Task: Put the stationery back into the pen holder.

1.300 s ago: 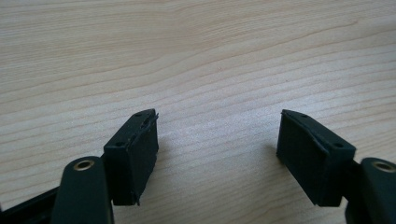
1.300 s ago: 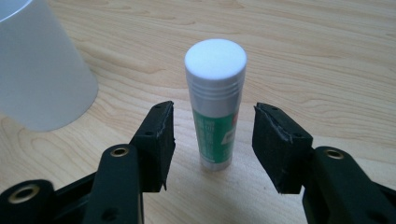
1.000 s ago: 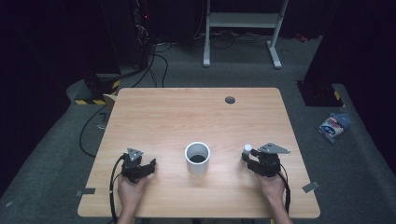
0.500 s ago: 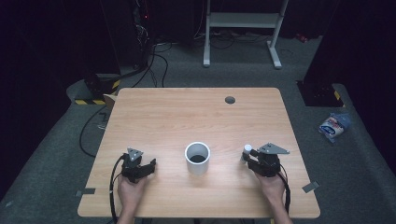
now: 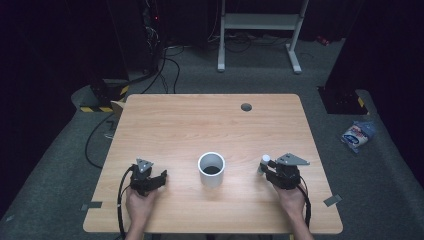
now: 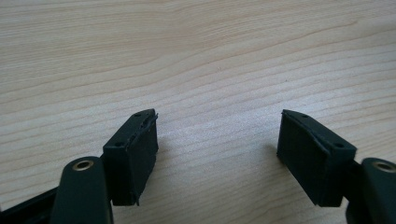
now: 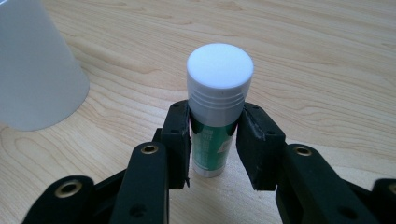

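Note:
A glue stick (image 7: 219, 93) with a green body and a white cap stands upright on the wooden table (image 5: 200, 120). My right gripper (image 7: 214, 123) is shut on it; its jaws have just been closing and both pads now press the green body below the cap. In the high view the glue stick (image 5: 265, 159) shows at the tip of the right gripper (image 5: 267, 167), right of a white cup (image 5: 211, 170). The cup (image 7: 32, 70) stands empty-looking and upright. My left gripper (image 6: 217, 135) rests open on bare wood, left of the cup (image 5: 161, 176).
A small round hole (image 5: 246, 107) sits near the table's far edge. On the floor to the right lies a plastic bag (image 5: 357, 136). Cables and a white stand (image 5: 260, 30) are beyond the table.

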